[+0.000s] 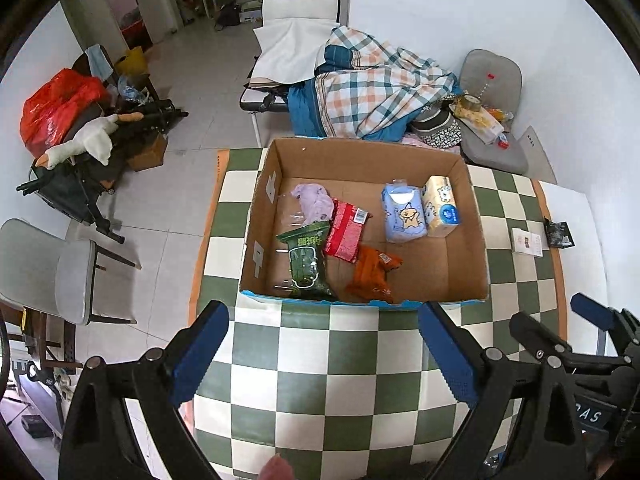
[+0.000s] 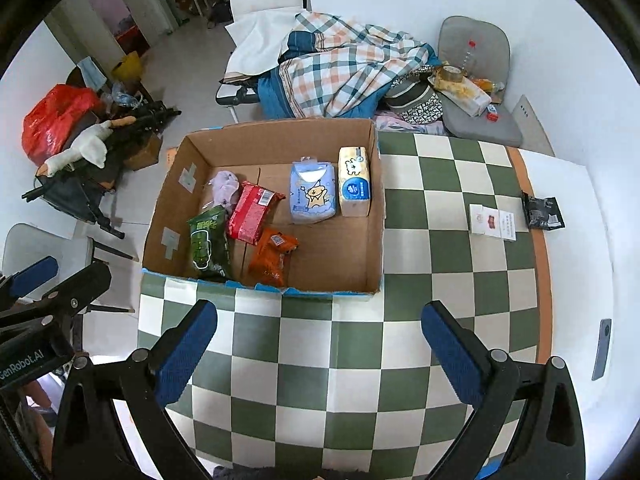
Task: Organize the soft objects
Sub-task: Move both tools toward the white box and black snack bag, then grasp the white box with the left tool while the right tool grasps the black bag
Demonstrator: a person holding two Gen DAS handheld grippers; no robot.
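An open cardboard box stands on the green-and-white checkered table. Inside lie a green packet, a red packet, an orange packet, a lilac cloth, a blue tissue pack and a yellow tissue pack. My left gripper is open and empty in front of the box. My right gripper is open and empty, to the right of the left one.
A white card box and a black packet lie on the table's right side. Behind the table is a bed with a plaid blanket. A grey chair stands on the left.
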